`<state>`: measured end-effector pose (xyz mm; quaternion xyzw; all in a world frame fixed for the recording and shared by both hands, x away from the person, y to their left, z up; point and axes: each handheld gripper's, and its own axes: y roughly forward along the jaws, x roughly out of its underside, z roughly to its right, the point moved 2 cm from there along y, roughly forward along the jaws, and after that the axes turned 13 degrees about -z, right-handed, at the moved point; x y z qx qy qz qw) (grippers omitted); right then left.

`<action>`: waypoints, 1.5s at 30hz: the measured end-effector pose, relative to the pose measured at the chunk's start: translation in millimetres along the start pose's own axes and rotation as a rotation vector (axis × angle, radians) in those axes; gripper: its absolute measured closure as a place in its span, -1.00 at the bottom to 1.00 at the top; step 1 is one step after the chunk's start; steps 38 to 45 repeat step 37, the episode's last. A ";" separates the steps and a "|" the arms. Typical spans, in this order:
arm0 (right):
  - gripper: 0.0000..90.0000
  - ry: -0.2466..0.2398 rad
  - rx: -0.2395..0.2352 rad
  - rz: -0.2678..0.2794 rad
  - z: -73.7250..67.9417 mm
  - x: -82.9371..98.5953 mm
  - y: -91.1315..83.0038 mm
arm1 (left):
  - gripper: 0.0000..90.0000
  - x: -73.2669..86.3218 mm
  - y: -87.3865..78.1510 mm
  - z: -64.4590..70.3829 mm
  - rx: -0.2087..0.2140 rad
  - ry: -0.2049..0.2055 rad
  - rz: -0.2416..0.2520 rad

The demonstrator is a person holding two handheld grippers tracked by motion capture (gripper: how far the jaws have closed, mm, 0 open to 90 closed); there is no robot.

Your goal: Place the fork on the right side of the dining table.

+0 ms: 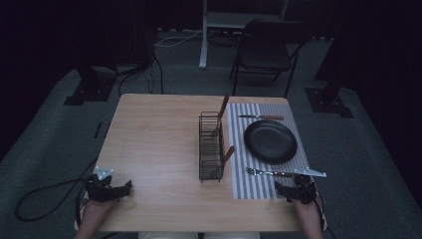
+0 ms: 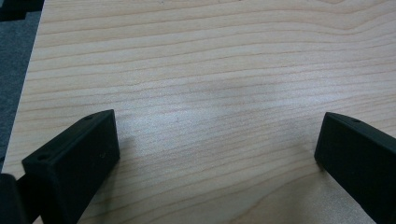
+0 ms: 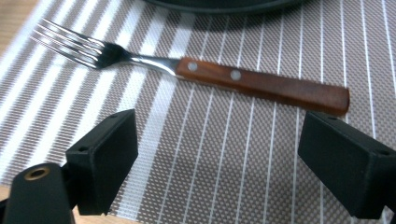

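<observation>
I've got the wooden surface [image 1: 159, 144] in front of me, w/ a striped placemat [image 1: 239, 149] on its right half. On the mat sits a black plate [image 1: 270, 141], a wood-handled knife [image 1: 261, 117] on the far side of it and a wood-handled fork [image 3: 196, 74] on the near side, tines pointing left, just clear of the plate rim. A wire cutlery caddy [image 1: 211, 147] stands at the mat's left edge w/ two more wood-handled pieces poking out; can't tell what they are.

Right gripper [image 3: 217, 154] hangs just short of the fork handle, jaws spread wide, nothing between them. Left gripper [image 2: 217, 154] sits over bare wood near the front left corner, also spread, idle.

My read: setting approx half done. Plate, knife, fork laid; the two pieces in the caddy are prob. what's left. Fork may need a nudge or it's just been released, can't say which.
</observation>
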<state>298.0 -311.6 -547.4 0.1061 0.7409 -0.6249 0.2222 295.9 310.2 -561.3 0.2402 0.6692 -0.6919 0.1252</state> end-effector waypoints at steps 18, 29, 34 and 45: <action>-0.76 0.045 0.152 0.091 -14.2 19.8 9.7 | -1.00 0.0 -0.1 -0.1 0.001 0.001 -0.001; -0.76 0.053 0.152 0.105 -13.7 19.6 10.9 | -1.00 0.0 0.0 -0.1 0.001 0.001 -0.001; -0.76 0.075 0.165 0.105 -14.5 17.4 12.1 | -1.00 -0.1 0.0 -0.1 0.000 0.001 -0.001; -0.76 0.074 0.165 0.105 -14.4 17.4 12.0 | -1.00 -0.6 0.3 0.6 -0.005 -0.009 0.000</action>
